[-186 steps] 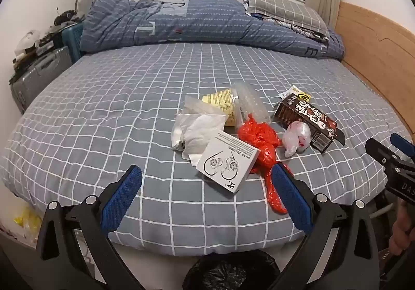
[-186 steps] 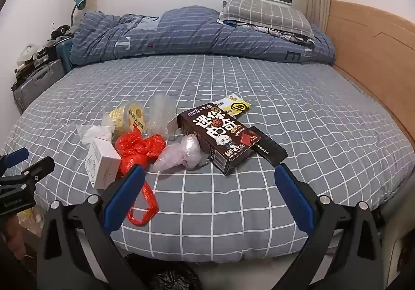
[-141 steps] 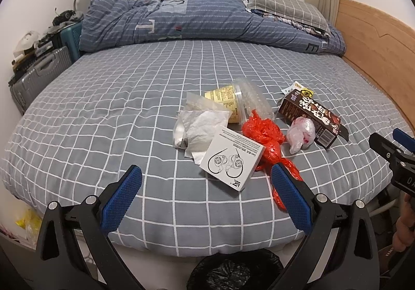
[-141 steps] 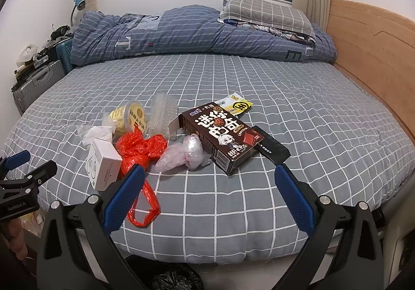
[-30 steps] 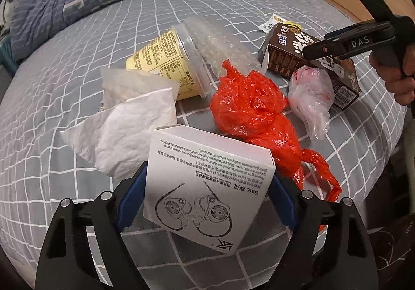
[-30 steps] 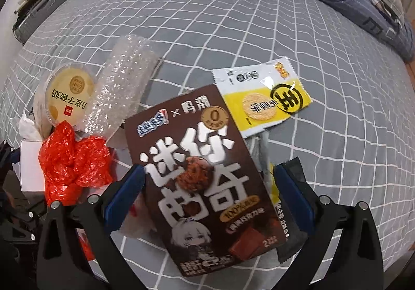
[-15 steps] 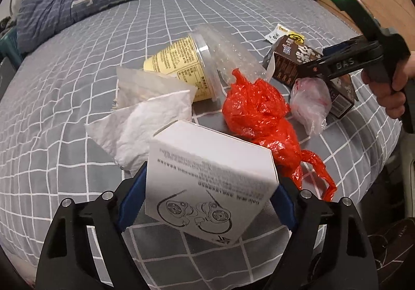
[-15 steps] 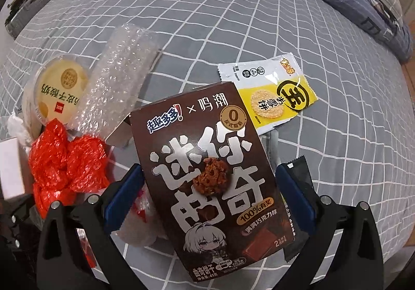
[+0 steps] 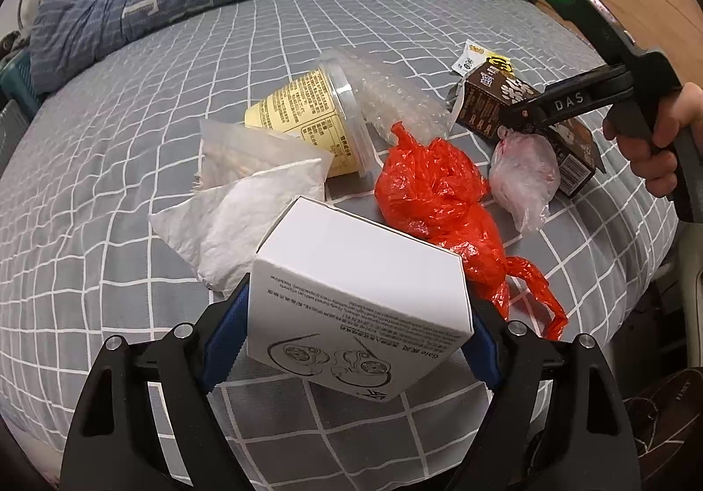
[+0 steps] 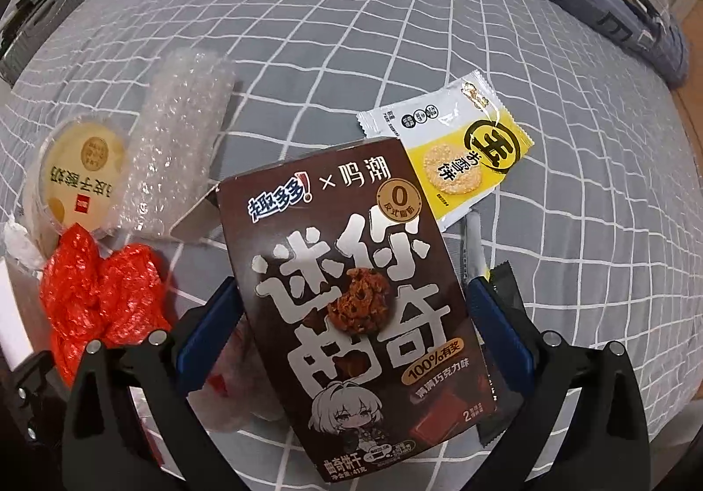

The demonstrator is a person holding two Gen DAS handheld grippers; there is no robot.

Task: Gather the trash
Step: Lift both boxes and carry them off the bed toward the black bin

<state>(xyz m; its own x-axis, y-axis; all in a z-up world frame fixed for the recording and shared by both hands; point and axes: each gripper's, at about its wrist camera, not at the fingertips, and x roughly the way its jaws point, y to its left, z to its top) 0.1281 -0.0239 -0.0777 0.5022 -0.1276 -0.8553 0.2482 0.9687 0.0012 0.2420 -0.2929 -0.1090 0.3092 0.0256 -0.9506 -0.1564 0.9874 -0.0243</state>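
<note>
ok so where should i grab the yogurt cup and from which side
Take the yogurt cup across its yellow body, just behind the clear lid rim, coming down from above. It lies on its side on the bed, so the round wall faces up and the fingers can straddle it. Avoid the lid end: bubble wrap crowds it, and the tissue overlaps the near side.

I see a grey bedsheet (image 9: 132, 130) gridded in white, a crumpled orange-red plastic bag (image 9: 433, 187) and a white cardboard box (image 9: 356, 284) with black line drawings. The flat biscuit carton (image 10: 356, 293) is dark brown (white lettering), the small snack sachet (image 10: 461, 148) yellow and white.
</note>
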